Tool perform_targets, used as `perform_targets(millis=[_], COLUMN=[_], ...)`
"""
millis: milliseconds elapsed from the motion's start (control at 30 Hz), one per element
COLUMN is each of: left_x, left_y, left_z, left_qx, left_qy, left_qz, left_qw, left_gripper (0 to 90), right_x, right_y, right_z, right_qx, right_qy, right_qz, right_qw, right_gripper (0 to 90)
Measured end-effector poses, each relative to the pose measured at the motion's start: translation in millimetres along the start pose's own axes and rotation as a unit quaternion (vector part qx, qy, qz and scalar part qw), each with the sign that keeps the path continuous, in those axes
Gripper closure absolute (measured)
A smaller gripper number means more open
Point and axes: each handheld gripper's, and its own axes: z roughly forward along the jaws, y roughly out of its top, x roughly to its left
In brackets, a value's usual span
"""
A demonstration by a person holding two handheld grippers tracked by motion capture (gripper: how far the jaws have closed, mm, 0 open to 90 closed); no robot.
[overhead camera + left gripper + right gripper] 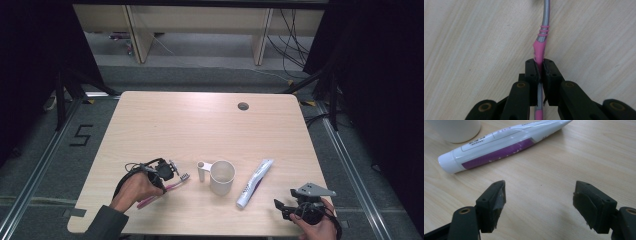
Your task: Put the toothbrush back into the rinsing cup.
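Toothbrush (539,50), pink and grey, lies on the wooden table (200,125), pinched by its handle between the left gripper (539,68)'s fingers; its bristled head points beyond them toward a white mug (221,177). The right gripper (539,195) hovers near the table's front edge with fingers (495,197) spread wide and nothing between them. Ahead of them lies a white and purple toothpaste tube (499,146), beside the mug.

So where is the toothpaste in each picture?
High view: the toothpaste lies right of the cup, cap toward the near edge.
Left gripper view: not in it; the jaws pinch the toothbrush.
Right gripper view: the toothpaste lies across the top, cap at left, beyond the open jaws.
Shared landmark: the cup, beside the toothpaste in the high and right gripper views.
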Motion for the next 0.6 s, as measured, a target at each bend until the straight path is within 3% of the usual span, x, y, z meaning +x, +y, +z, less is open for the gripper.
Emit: perform_targets(millis=[200, 367, 400, 433, 467, 567, 600], left_x=[2.1, 6.9, 7.1, 6.5, 6.6, 7.2, 6.3], left_y=[-8.3, -18.2, -19.8, -21.5, -23.1, -27.6, -28.8], left_z=[-18.0, -33.1, -35.6, -36.7, -38.0, -40.9, -40.9], left_qx=[-0.061, -0.116, -0.129, -0.146, -0.157, -0.197, -0.208], left_qy=[0.000, 0.009, 0.010, 0.011, 0.016, 0.019, 0.023], left_qz=[-0.010, -0.023, -0.026, -0.036, -0.036, -0.039, -0.043], left_qw=[0.9981, 0.9929, 0.9913, 0.9885, 0.9868, 0.9795, 0.9769], left_gripper=[82.7, 82.8, 82.7, 82.7, 82.7, 82.7, 82.7], right_x=[-2.5, -4.4, -5.8, -4.6, -4.9, -6.1, -8.0], right_y=[0.1, -0.1, 0.2, 0.2, -0.9, -0.4, -0.9], right_z=[0.2, 1.3, 1.8, 1.1, 1.6, 0.9, 1.9], right_qx=[-0.003, -0.008, -0.012, -0.004, -0.011, -0.007, -0.018], right_qy=[-0.002, -0.002, 0.000, 0.001, -0.010, 0.002, -0.006], right_qz=[-0.013, -0.021, -0.029, -0.016, -0.020, -0.011, -0.025], right_qw=[0.9999, 0.9997, 0.9995, 0.9999, 0.9997, 0.9999, 0.9995], right_gripper=[27.1, 27.1, 27.1, 27.1, 27.1, 27.1, 27.1])
